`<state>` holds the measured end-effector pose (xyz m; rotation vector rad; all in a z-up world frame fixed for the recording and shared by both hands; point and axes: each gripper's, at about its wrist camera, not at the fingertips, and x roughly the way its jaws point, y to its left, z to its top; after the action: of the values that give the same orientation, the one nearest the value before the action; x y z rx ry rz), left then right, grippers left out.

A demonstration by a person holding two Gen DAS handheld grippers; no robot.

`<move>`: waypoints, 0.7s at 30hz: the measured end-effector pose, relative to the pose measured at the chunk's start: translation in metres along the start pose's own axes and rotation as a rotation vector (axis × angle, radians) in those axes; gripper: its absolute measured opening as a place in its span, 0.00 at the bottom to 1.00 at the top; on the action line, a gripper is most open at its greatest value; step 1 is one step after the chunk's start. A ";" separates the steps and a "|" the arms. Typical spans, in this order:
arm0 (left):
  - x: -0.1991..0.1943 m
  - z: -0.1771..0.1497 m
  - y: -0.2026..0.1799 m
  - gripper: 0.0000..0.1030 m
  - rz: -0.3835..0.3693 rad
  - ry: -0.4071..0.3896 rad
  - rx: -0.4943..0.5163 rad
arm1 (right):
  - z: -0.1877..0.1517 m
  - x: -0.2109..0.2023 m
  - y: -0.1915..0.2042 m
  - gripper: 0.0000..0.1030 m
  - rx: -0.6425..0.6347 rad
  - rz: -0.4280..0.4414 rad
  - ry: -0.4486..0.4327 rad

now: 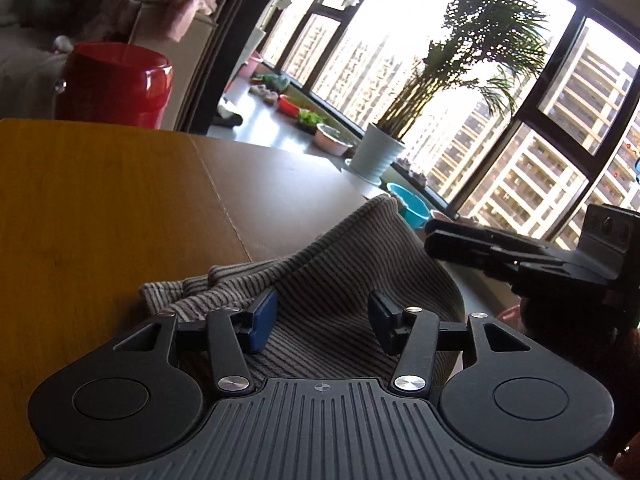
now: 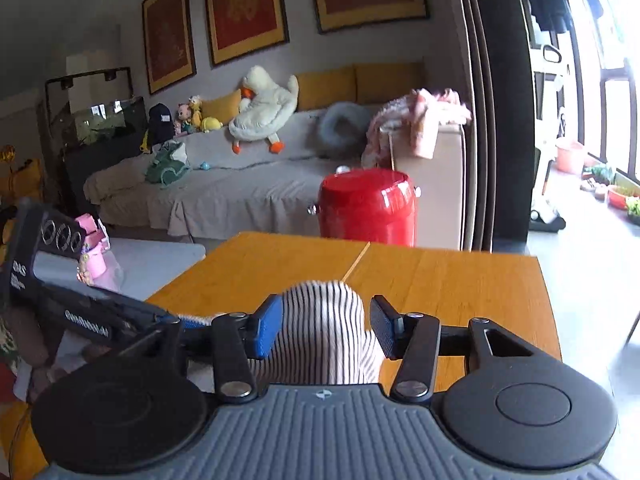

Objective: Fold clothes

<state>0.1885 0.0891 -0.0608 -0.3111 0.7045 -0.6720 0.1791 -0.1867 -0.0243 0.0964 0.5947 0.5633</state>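
A grey-and-black striped garment (image 1: 320, 276) lies bunched on the wooden table (image 1: 100, 208), one part raised in a peak near the table's far edge. My left gripper (image 1: 322, 322) is open, its blue pads on either side of the cloth, which lies between and under them. The right gripper (image 1: 472, 240) shows in the left wrist view at the right, beside the raised part. In the right wrist view the striped garment (image 2: 324, 320) bulges up between my right gripper's (image 2: 326, 326) open fingers. The left gripper (image 2: 120, 312) reaches in from the left.
A red bin (image 2: 368, 208) stands beyond the table's far edge (image 2: 380, 242), in front of a grey sofa (image 2: 224, 184) with toys. Windows, a potted palm (image 1: 380, 152) and bowls on the floor are to the side.
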 end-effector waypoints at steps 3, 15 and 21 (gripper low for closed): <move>-0.003 -0.002 0.005 0.54 -0.022 -0.011 -0.020 | 0.007 0.018 -0.001 0.46 0.021 -0.002 0.034; -0.027 0.013 0.000 0.74 -0.002 -0.104 0.068 | 0.007 0.039 -0.004 0.47 0.045 -0.020 0.064; 0.003 0.007 0.024 0.75 0.094 -0.018 0.020 | 0.012 -0.001 -0.001 0.60 0.061 -0.015 0.043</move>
<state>0.2060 0.1048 -0.0685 -0.2640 0.6909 -0.5860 0.1853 -0.1870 -0.0143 0.1378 0.6544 0.5340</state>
